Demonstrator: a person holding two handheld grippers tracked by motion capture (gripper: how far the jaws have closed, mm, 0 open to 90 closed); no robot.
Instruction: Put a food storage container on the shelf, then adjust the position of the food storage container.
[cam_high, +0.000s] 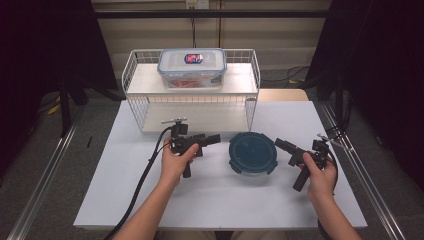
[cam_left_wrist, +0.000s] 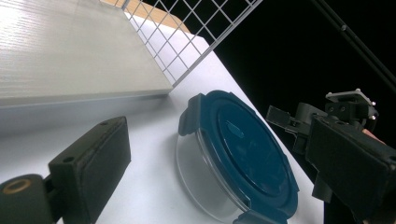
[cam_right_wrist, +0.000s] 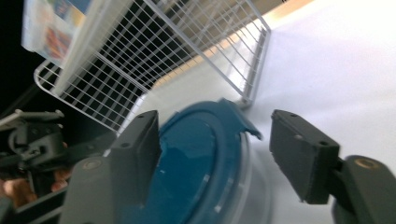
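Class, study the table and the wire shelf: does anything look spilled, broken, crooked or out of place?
Nothing stands out. The round container with the blue lid sits flat on the white table, lid on. The rectangular lidded container rests squarely on the wire shelf. No spills show. The left gripper and right gripper flank the round container.

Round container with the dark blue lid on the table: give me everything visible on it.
The round clear container with the dark blue lid sits flat on the white table, in front of the white wire shelf rack. Its body looks like transparent glass or plastic; the lid appears to be on, with latch tabs spaced round the rim. It lies between the left gripper and right gripper; both are open and neither touches it.
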